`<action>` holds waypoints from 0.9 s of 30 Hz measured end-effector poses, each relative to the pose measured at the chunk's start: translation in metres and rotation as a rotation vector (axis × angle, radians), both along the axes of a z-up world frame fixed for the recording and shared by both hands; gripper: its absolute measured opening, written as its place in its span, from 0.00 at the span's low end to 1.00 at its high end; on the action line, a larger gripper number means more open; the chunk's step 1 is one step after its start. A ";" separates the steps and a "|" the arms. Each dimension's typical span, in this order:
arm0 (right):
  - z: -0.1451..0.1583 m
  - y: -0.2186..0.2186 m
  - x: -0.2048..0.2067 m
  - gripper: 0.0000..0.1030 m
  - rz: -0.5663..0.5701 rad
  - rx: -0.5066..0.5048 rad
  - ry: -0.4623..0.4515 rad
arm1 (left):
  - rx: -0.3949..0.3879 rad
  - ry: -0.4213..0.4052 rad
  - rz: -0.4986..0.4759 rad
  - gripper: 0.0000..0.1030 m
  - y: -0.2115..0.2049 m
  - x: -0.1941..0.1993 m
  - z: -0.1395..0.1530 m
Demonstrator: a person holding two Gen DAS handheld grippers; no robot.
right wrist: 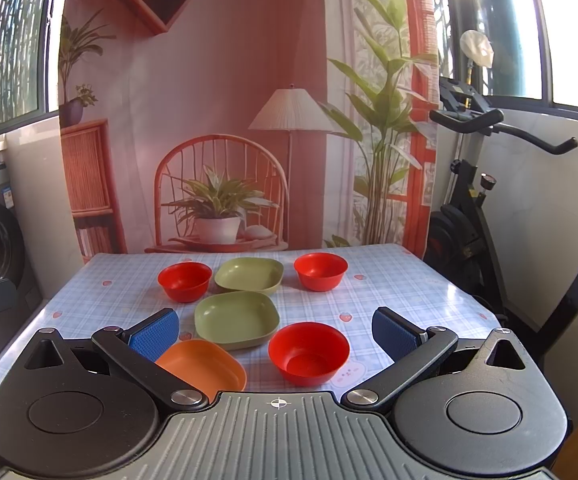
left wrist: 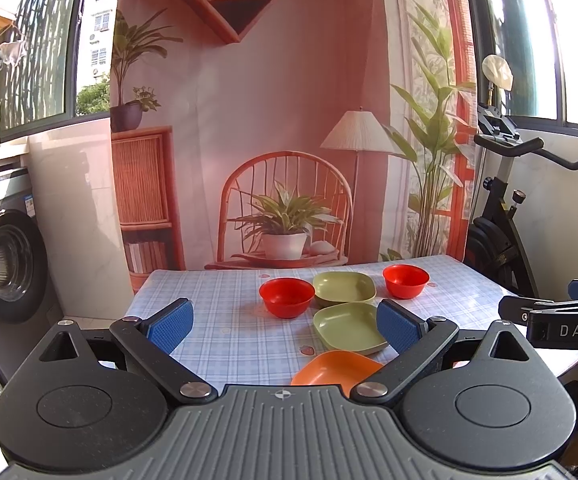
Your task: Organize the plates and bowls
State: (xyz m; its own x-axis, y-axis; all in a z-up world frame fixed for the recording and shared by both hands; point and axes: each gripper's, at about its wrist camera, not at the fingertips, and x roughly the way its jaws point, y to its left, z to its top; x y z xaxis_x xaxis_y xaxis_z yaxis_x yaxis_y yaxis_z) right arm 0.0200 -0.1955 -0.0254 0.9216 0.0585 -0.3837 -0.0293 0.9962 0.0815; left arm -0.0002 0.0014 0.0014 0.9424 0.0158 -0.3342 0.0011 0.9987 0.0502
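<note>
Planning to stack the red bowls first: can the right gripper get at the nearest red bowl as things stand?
Probably yes. The right gripper is open, and the nearest red bowl sits on the table right between its fingers, with nothing in front. The orange plate lies apart to its left.

Ahead of me a printed backdrop (left wrist: 273,120) of a pink room hangs behind the checked worktop (left wrist: 217,320). Left of it stands a washing machine (left wrist: 5,264), right an exercise bike (right wrist: 485,208); sunlit windows (left wrist: 49,40) flank it.
</note>
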 end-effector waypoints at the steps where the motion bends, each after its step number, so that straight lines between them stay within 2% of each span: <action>1: 0.000 0.000 0.000 1.00 0.000 0.000 0.000 | 0.001 0.000 0.000 0.96 0.000 0.000 0.000; 27: -0.003 0.001 0.001 1.00 0.001 0.002 0.004 | 0.000 0.006 0.000 0.96 0.000 0.001 -0.002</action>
